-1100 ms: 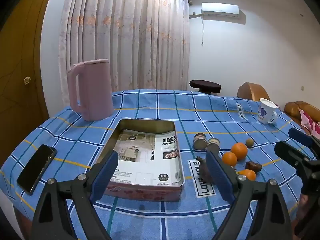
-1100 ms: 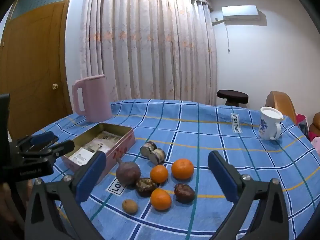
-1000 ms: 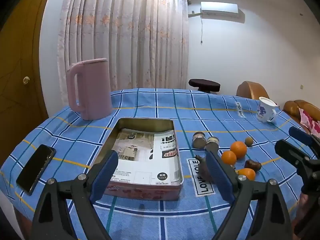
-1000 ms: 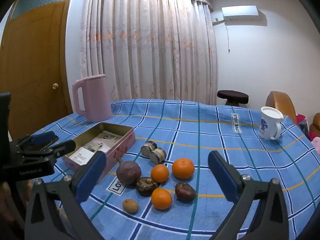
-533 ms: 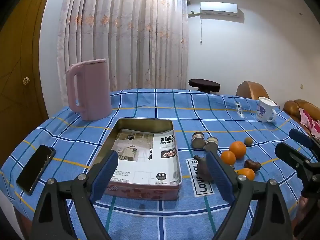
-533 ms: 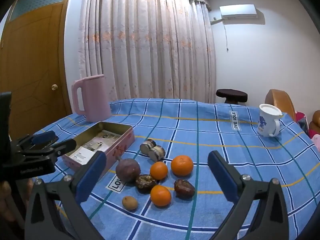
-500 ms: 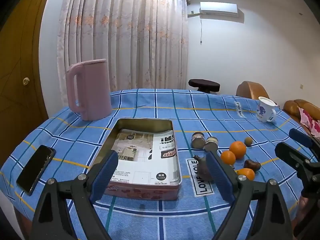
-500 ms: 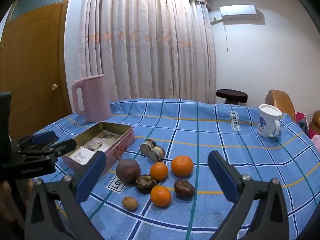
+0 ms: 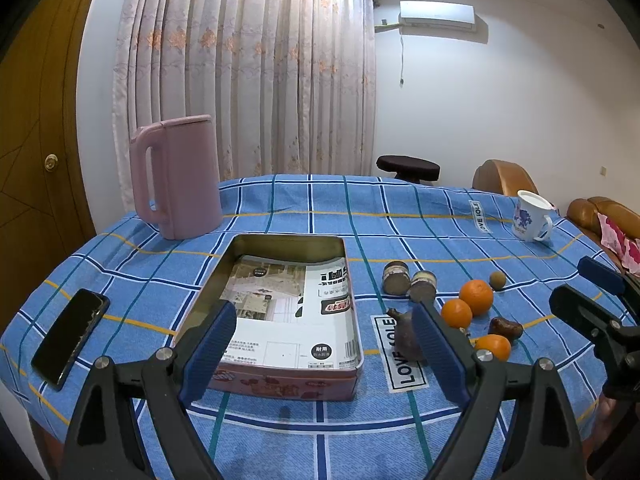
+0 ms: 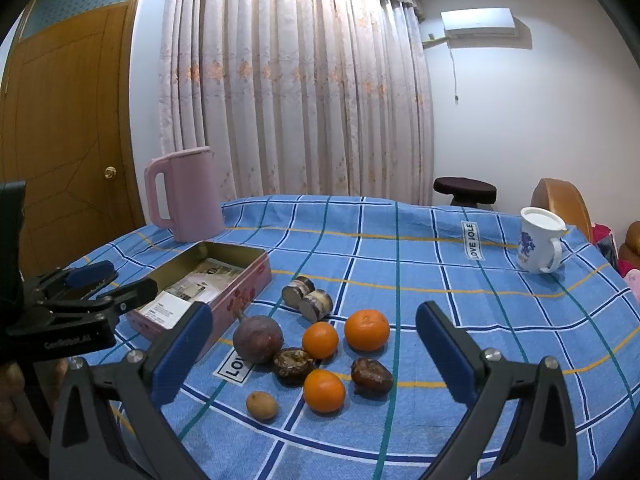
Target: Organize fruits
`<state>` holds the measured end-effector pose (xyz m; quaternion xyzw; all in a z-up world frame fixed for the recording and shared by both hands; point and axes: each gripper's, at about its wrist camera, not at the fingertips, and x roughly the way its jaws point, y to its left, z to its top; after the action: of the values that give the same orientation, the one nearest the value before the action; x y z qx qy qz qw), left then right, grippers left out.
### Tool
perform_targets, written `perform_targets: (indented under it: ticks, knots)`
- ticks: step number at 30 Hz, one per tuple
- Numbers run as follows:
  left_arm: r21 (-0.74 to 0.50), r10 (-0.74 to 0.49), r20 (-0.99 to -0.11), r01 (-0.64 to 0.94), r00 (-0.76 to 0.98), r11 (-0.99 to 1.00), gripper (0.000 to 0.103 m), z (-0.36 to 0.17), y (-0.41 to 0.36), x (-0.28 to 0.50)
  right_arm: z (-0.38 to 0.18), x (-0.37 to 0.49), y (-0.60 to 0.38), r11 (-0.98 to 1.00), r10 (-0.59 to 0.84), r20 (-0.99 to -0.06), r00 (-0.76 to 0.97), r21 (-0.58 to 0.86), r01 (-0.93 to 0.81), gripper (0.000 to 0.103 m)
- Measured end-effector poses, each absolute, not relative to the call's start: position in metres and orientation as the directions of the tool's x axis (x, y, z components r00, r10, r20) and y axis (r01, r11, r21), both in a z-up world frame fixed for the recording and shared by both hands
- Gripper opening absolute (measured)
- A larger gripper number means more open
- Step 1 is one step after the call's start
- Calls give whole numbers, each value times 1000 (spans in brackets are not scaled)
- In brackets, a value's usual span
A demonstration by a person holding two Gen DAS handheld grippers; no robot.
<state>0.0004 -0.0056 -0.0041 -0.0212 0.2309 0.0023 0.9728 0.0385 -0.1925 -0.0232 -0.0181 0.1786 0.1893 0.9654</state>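
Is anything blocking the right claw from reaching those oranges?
Nothing visible does. The right claw is open, above the table, with the three oranges lying loose on the cloth just ahead of it.

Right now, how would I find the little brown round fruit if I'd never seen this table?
Find the tin on the blue cloth; the fruits lie just right of it. At the near edge of that bunch sits the longan, left of an orange. It is the smallest, smooth and tan, not orange or wrinkly.
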Motion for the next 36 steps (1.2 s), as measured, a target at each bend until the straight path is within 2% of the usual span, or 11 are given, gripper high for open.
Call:
perform_targets:
  ticks: [36]
  knots:
    - [-38,-7,-451,-12,893,999,91,-6,-5,0,-27,37,-191,928,360,-355,863,38,-372,103]
